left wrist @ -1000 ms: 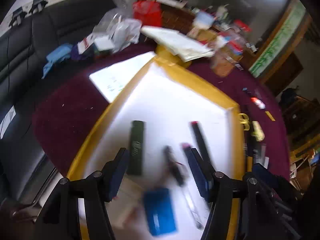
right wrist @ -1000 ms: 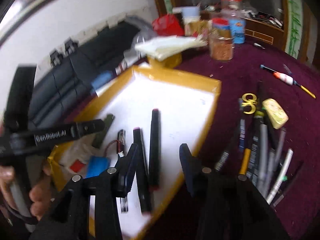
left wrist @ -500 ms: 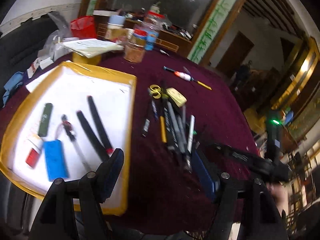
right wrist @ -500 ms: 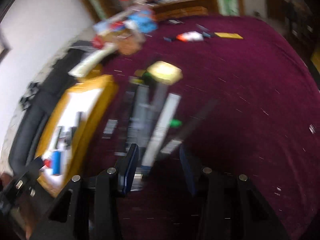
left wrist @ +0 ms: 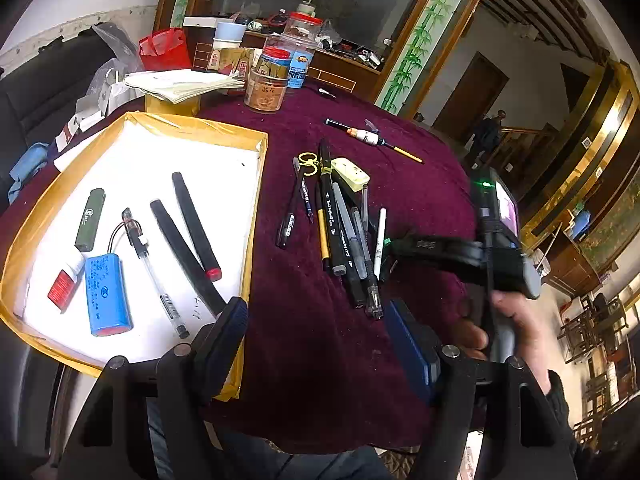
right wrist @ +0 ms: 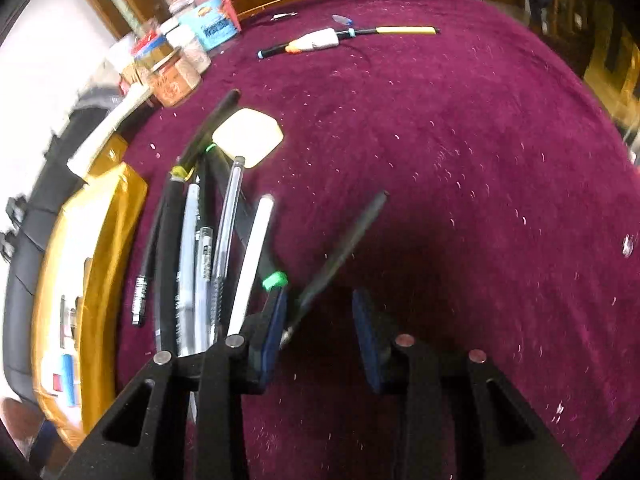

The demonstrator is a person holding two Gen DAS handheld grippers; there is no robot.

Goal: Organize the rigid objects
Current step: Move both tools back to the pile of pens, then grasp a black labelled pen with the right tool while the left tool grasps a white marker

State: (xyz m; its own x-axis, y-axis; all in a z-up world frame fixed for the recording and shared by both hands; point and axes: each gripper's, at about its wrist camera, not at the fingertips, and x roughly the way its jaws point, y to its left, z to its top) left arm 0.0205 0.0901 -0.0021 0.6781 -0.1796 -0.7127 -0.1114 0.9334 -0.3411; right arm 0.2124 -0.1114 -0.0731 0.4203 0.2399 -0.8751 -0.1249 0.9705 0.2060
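Observation:
A yellow-rimmed white tray (left wrist: 256, 184) holds two black markers (left wrist: 192, 224), a clear pen (left wrist: 154, 272), a blue battery pack (left wrist: 107, 294), a green lighter (left wrist: 90, 220) and a red-and-white item (left wrist: 64, 284). A pile of pens and markers (left wrist: 348, 236) lies on the maroon cloth to its right. My left gripper (left wrist: 318, 336) is open above the tray's right rim. My right gripper (right wrist: 318, 316) is open, low over the cloth at the pile's near end (right wrist: 224, 232), with a dark slim pen (right wrist: 340, 248) lying between its fingers.
A cream eraser-like block (right wrist: 248, 140), gold scissors (left wrist: 308, 162) and a float-like stick (left wrist: 372, 138) lie on the cloth. Jars (left wrist: 266, 88), papers (left wrist: 180, 84) and a red bag (left wrist: 164, 50) stand at the back. A black sofa (left wrist: 40, 84) is left.
Both grippers swung right from above the tray to the pen pile. The right gripper has dropped low, so the dark pen now lies between its fingers.

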